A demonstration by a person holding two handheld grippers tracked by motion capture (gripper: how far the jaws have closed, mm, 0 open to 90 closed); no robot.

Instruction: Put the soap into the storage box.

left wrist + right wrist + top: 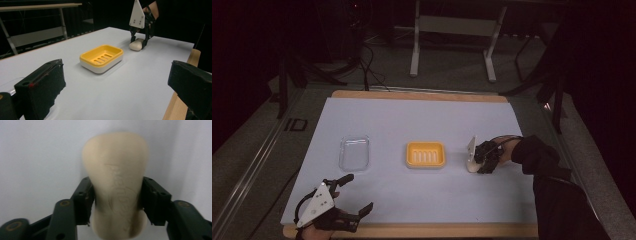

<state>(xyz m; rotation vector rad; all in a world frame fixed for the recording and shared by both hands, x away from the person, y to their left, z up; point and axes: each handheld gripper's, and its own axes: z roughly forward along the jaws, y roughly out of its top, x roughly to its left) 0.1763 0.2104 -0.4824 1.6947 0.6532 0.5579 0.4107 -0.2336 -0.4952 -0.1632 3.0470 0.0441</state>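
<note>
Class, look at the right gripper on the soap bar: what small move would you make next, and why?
Probably lift the soap bar slightly off the table. The right gripper is already shut on its sides while it seems to rest on the white surface, and the yellow soap dish beside it sits empty.

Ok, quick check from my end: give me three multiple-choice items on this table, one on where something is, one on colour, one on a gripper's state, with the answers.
1. Where does the soap bar lie?
A. inside the soap dish
B. on the table right of the dish
C. in the clear tray

2. What colour is the dish's slotted insert?
A. yellow
B. blue
C. red

3. How does the right gripper stand?
A. wide open above the dish
B. shut on nothing
C. closed on the soap

Answers:
1 B, the high view shows the bar on the white table to the dish's right.
2 A, yellow over a white base.
3 C, both jaws press the bar's sides.
</note>
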